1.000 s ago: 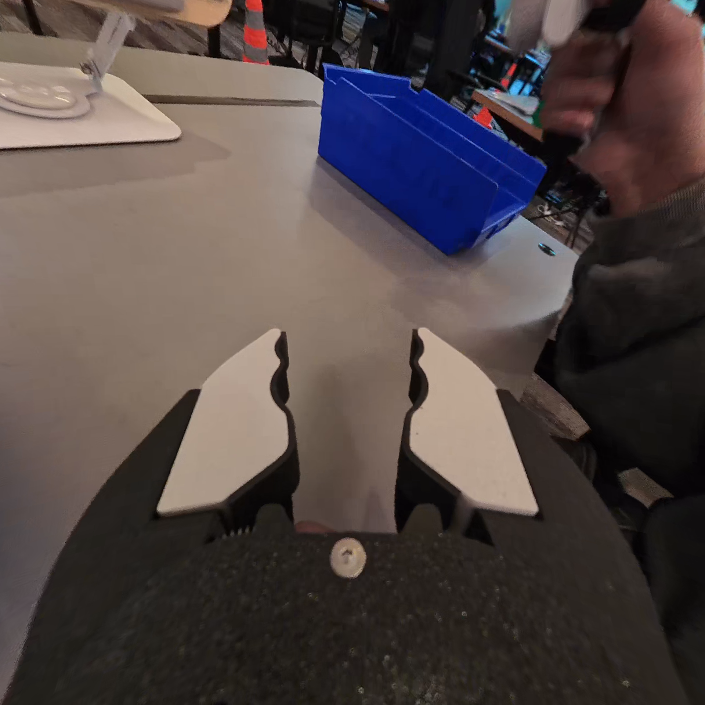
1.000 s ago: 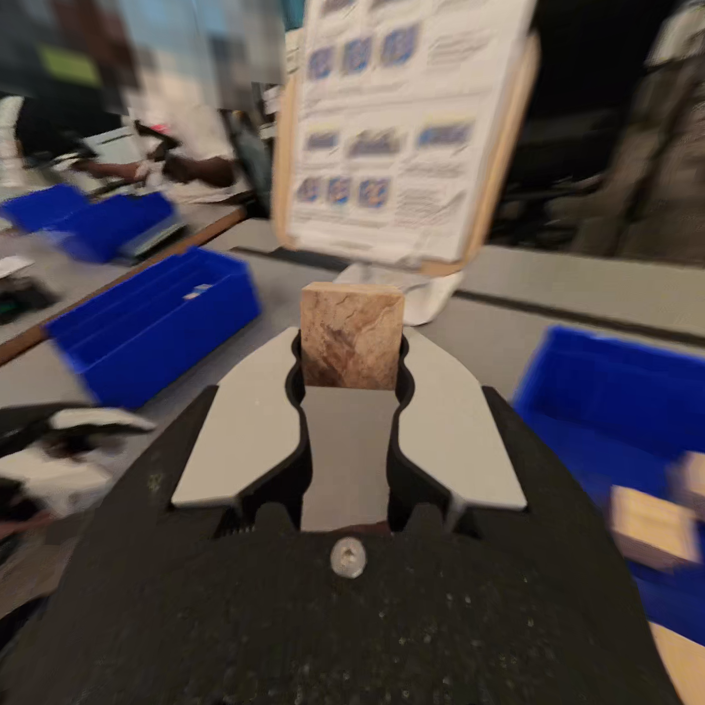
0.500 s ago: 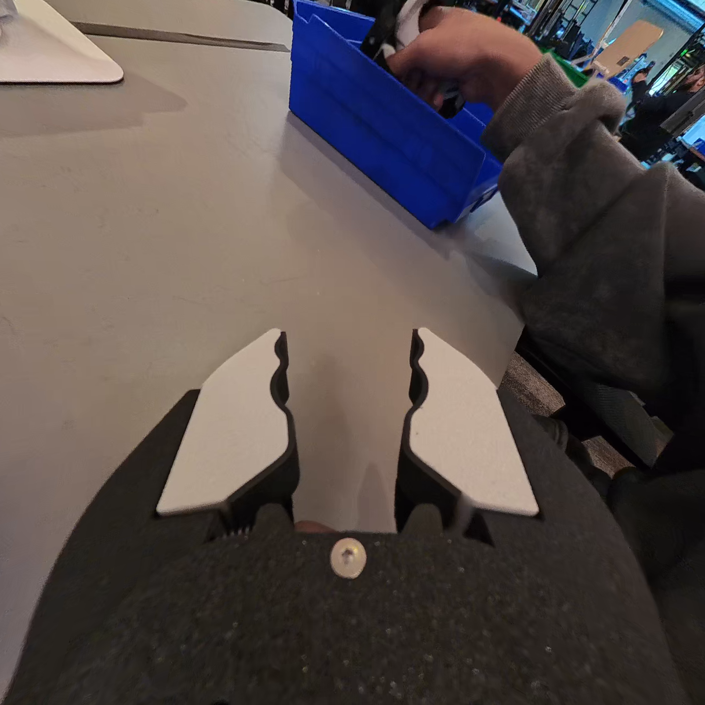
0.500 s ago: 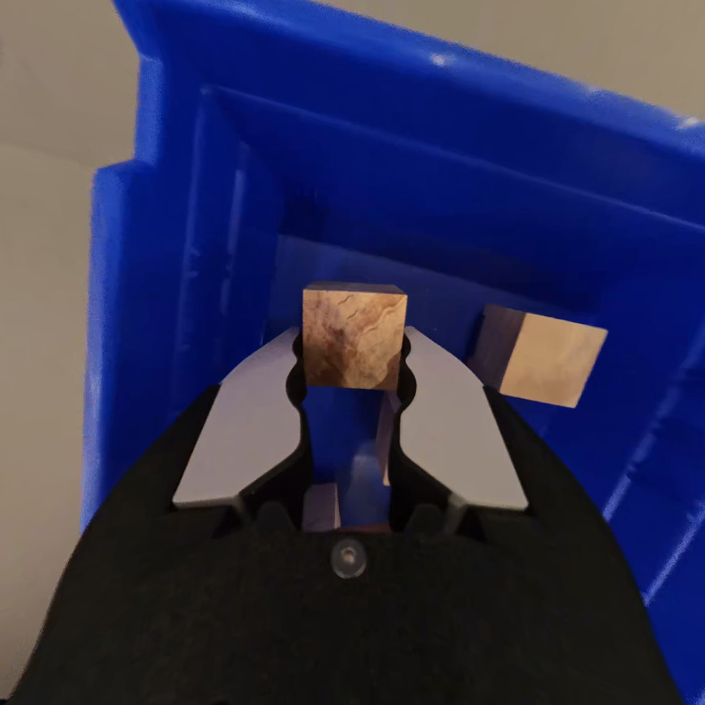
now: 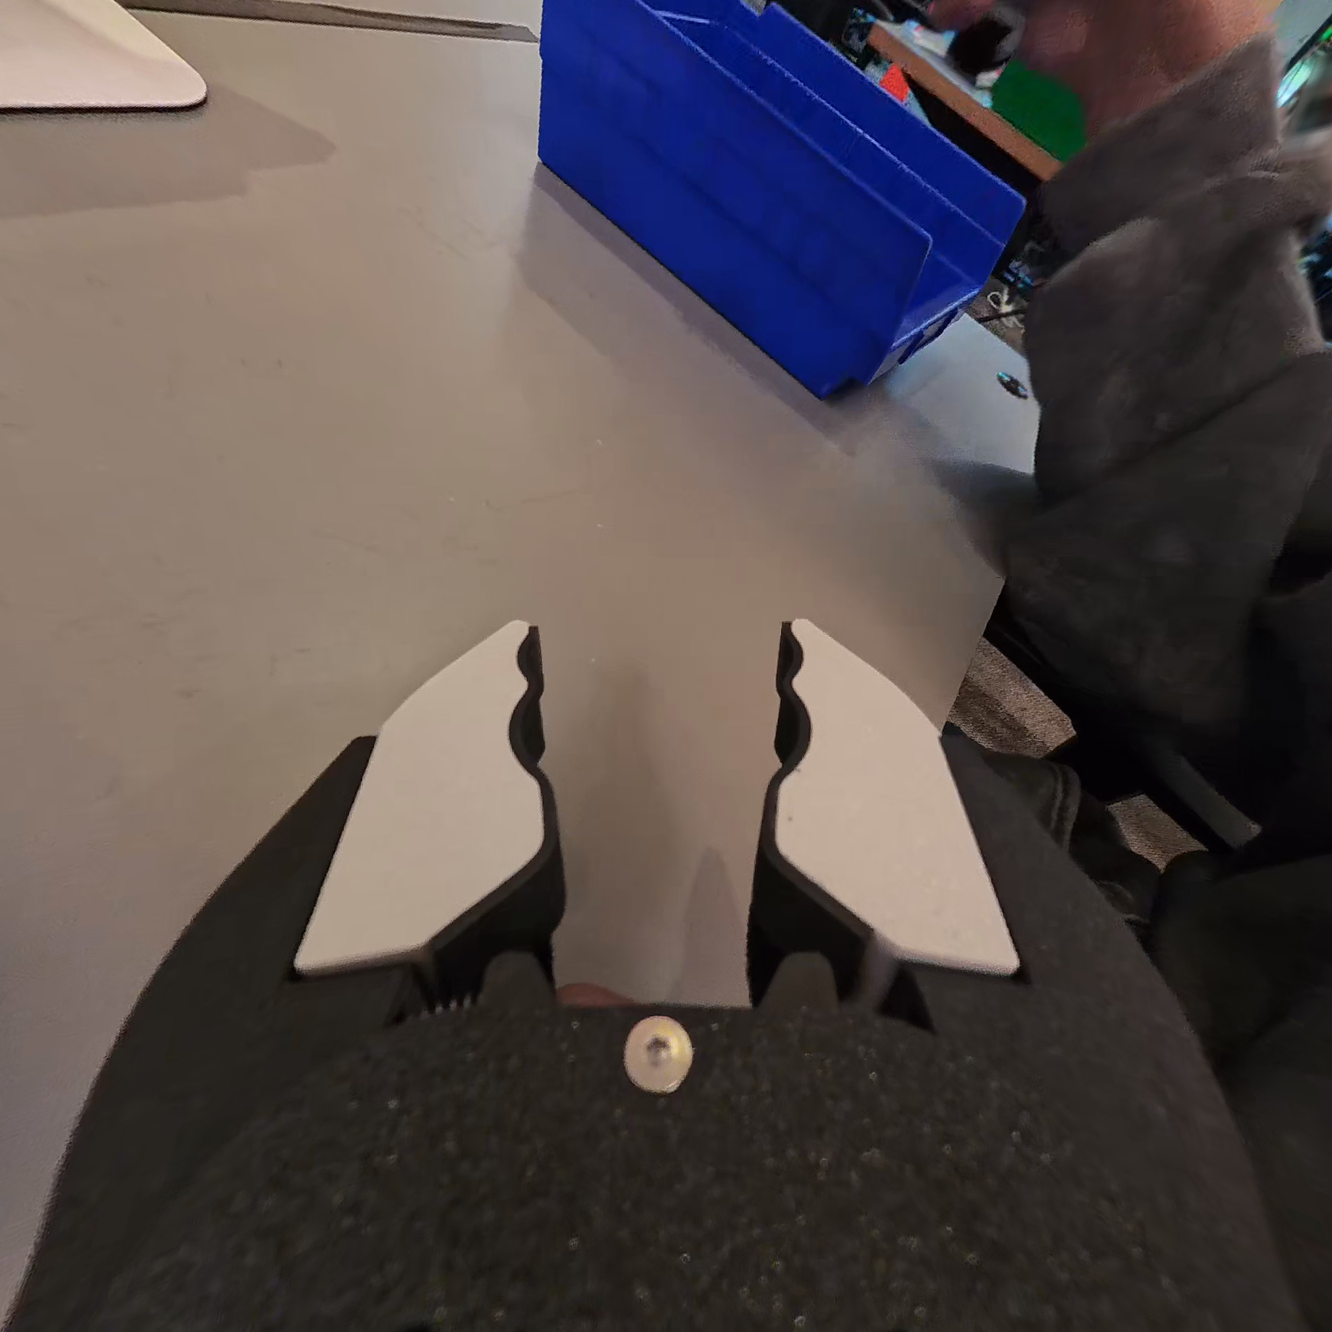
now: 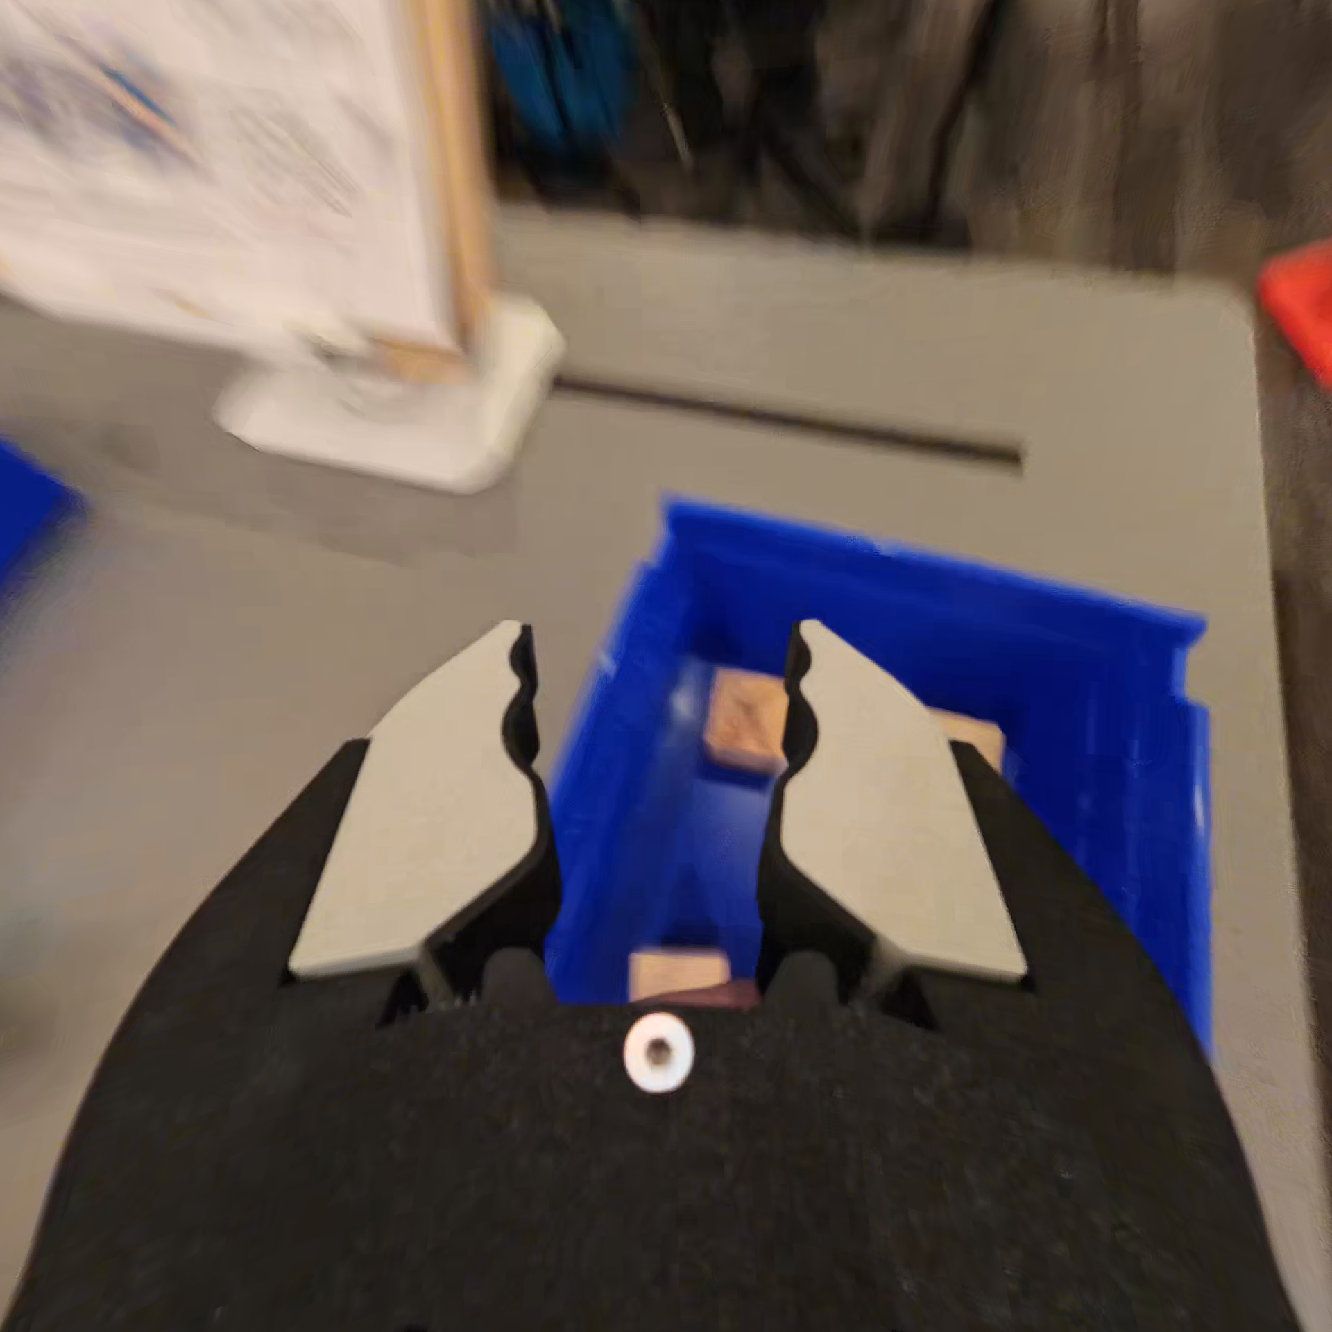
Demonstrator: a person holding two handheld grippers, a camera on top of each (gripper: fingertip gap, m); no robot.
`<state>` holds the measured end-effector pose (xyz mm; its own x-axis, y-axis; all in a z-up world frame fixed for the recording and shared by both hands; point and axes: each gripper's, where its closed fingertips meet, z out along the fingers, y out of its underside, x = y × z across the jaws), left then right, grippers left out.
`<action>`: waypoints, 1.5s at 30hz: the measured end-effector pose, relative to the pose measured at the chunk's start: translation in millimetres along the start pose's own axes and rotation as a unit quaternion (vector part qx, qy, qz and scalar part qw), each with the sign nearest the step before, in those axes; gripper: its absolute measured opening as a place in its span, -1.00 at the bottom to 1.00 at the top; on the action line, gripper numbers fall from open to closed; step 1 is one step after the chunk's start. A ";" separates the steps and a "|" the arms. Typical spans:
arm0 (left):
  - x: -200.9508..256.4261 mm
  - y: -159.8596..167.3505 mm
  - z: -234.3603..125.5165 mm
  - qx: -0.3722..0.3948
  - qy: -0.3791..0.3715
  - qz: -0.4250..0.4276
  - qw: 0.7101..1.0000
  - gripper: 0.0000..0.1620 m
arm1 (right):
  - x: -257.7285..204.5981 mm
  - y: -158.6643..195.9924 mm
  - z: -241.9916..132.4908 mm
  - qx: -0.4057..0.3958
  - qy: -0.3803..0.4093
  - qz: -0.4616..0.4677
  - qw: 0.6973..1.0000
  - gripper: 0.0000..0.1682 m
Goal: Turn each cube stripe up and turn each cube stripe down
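Three wooden cubes lie in the blue bin [image 6: 1124, 728]: one cube [image 6: 742, 721] at the far end, another [image 6: 969, 731] just beside it, a third [image 6: 674, 973] nearer. The right gripper [image 6: 659, 634] hangs above them with jaws spread and holding nothing, so it seems to be between cubes. Next it needs to drop onto a cube and squeeze, while the left gripper [image 5: 656, 631] waits, also spread and bare, over the grey surface [image 5: 288, 504].

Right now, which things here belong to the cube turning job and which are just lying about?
Job:
wooden cubes in the blue bin
right gripper, open above the bin
left gripper, open, empty

Lying about:
white stand with paper sheet
red object
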<state>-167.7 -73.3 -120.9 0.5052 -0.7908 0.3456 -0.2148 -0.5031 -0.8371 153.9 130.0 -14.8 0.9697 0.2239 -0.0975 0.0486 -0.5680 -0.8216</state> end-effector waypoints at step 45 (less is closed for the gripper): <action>-402.8 -47.4 -126.8 -0.300 -0.436 -0.296 0.795 -0.14 | -274.7 187.4 -32.1 -0.003 -0.306 -0.092 0.947 -0.40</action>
<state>-467.0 224.8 -166.7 0.9976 0.0566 -0.0405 0.0477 -0.9798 -0.1941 -95.7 -63.4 -123.9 0.6239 0.7362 -0.2621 0.2057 -0.4783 -0.8538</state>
